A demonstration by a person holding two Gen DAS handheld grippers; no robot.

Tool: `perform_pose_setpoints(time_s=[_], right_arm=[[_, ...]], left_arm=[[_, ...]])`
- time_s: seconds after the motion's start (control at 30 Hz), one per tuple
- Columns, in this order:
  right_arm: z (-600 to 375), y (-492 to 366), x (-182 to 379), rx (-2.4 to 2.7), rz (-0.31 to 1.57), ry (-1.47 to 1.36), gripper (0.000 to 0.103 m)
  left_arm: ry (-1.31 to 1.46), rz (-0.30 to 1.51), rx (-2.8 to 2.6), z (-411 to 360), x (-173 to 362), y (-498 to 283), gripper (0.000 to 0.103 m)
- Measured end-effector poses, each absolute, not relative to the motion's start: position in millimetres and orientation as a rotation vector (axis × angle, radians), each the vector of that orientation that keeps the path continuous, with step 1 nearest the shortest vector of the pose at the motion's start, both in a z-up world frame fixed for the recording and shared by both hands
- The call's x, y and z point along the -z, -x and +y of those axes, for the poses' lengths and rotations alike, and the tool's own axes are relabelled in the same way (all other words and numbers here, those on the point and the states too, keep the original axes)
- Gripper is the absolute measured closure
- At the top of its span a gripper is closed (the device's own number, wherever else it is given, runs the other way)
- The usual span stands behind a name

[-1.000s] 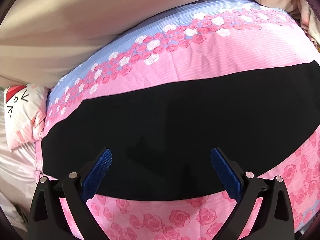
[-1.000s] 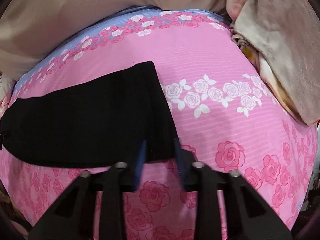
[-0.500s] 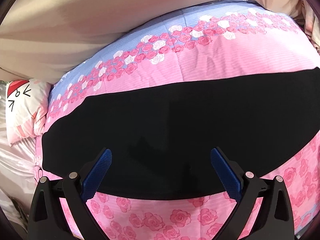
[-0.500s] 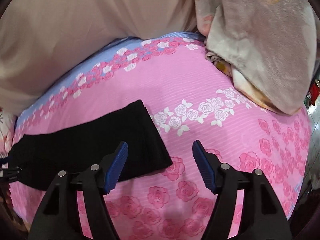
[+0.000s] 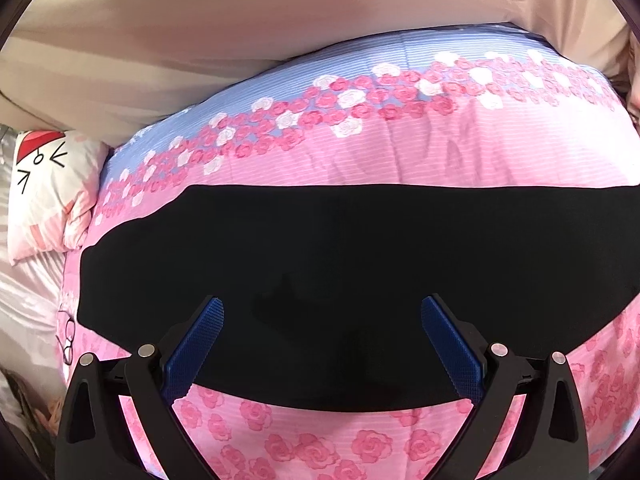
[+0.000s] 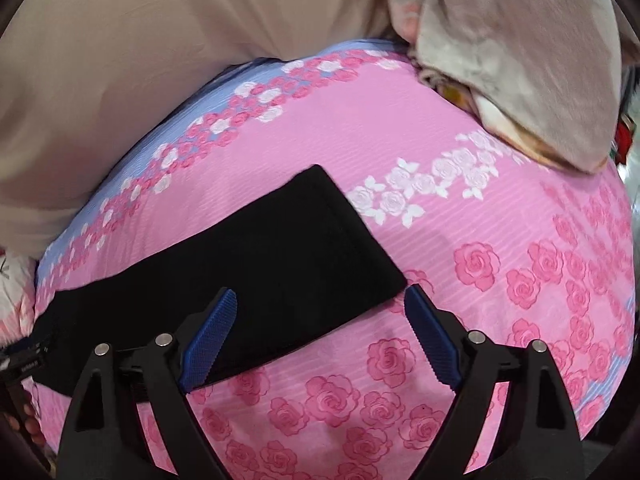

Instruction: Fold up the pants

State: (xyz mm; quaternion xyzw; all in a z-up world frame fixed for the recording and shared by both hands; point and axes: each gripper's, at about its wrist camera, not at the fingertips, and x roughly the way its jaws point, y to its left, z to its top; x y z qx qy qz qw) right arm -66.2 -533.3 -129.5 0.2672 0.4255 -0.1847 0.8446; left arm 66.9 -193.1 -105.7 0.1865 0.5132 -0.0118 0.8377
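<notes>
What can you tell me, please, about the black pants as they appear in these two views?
The pants are plain black, of matte soft-looking cloth, and lie flat as one long band across the pink rose bedspread. They look already folded lengthwise, though I cannot be sure. The right wrist view shows one end with a stitched hem and square corners. The left gripper and the right gripper are both open above the near edge; neither grips the cloth.

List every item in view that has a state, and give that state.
black pants: laid flat in a long strip across the bedspread, not held.
left gripper: open, above the pants.
right gripper: open, over the pants' near corner.
pink rose bedspread: spread out, lightly creased.
cartoon pillow: lying at the bed's edge.
beige blanket: bunched up.
</notes>
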Motion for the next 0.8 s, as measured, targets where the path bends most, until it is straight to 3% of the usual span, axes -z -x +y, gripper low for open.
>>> perform_pose_setpoints(time_s=[0.4,0.67,0.77,0.8], right_arm=[[-561.0,78.5,153.5,0.495,0.912,-0.555,0.019],[-585.2,72.8,171.8,0.431,0.863,-0.703,0.019],[-581.8,64.2,176.0,0.385,0.857,-0.692,0.025],[-578.8,60.4,175.6,0.365,0.866,-0.668,0.038]], left_arm=[[-0.442,1.124,-0.023,-170.2,116.4,-71.7,0.005],[-0.481,1.145,-0.017,-171.0,122.2,-66.2,0.005],[-0.49,1.144,-0.019,-172.0,121.7,-65.3,0.005],[-0.489,1.143,-0.019,-171.8,121.2,-65.0,0.005]])
